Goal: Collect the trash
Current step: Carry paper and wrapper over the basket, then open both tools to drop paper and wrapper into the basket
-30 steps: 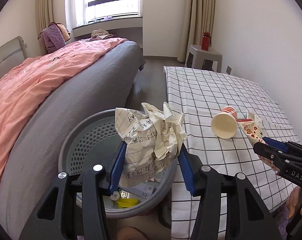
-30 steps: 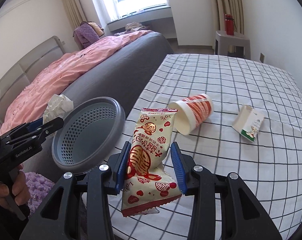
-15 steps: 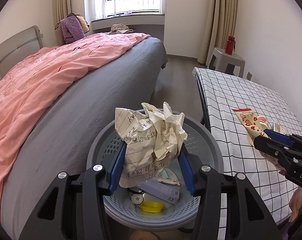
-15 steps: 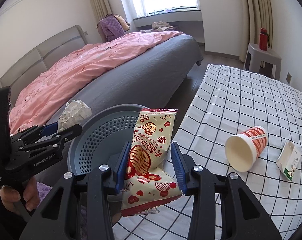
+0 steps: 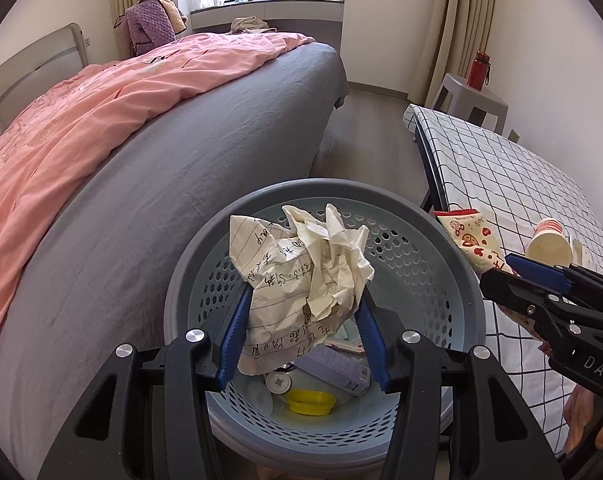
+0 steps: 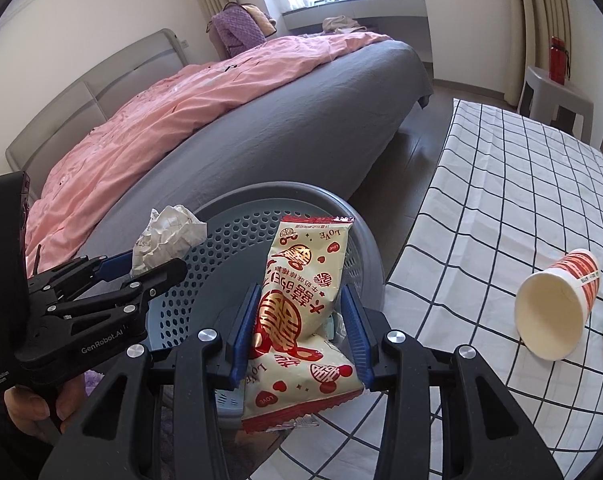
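Bedside basket (image 5: 457, 264) — left hand-held gripper (image 5: 303, 344) clamps paper (image 5: 301, 280); right (image 6: 299, 328) clamps wrapper (image 6: 301, 304), contents half-hidden.

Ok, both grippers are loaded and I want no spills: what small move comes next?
Probably open the left gripper: its crumpled paper hangs right over the bin, so it should drop inside. The right gripper holds its snack packet nearer the rim.
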Demonstrator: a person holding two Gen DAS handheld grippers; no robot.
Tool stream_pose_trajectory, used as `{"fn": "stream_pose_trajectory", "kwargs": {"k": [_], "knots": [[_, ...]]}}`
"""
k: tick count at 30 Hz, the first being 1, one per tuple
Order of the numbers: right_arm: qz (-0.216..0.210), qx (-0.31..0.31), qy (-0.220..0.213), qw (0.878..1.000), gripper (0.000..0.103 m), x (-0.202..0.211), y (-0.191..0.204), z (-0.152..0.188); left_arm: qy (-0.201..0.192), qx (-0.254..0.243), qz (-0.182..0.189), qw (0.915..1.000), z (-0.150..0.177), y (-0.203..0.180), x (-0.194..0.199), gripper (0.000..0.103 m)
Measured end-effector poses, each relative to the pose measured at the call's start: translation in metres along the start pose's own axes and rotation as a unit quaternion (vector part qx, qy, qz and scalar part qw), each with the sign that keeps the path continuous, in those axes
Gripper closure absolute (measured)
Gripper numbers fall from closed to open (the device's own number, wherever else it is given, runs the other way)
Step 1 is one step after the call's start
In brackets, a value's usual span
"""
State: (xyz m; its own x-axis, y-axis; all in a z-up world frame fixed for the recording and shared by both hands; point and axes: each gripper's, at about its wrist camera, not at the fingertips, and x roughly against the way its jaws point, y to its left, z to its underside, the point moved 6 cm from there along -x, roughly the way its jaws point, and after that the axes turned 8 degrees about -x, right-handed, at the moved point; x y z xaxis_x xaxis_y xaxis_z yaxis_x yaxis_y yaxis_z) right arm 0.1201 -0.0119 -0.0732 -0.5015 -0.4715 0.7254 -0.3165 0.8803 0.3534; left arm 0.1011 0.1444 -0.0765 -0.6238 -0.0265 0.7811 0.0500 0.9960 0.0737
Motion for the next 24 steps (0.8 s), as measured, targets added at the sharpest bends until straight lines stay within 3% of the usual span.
{"fn": "stream_pose_trajectory", "kwargs": {"k": [13,16,19,24], "knots": [[-0.016,0.011,0.004,1.0,0.061,-0.015,0.013,-0.007,-0.006,0.015,-0.015,0.9998,-0.002,0.009,0.001,0.053],[-0.017,0.012,0.003,1.0,0.06,-0.016,0.015,-0.007,-0.007,0.019,-0.016,0.9997,-0.001,0.01,0.002,0.049],[-0.019,0.013,0.0,1.0,0.046,-0.015,0.017,-0.007,-0.012,0.026,-0.019,0.9994,-0.001,0.014,0.004,0.036],[-0.013,0.017,-0.005,1.0,0.044,-0.012,0.018,-0.007,-0.012,0.034,-0.02,0.9992,-0.001,0.017,0.005,0.036]]}}
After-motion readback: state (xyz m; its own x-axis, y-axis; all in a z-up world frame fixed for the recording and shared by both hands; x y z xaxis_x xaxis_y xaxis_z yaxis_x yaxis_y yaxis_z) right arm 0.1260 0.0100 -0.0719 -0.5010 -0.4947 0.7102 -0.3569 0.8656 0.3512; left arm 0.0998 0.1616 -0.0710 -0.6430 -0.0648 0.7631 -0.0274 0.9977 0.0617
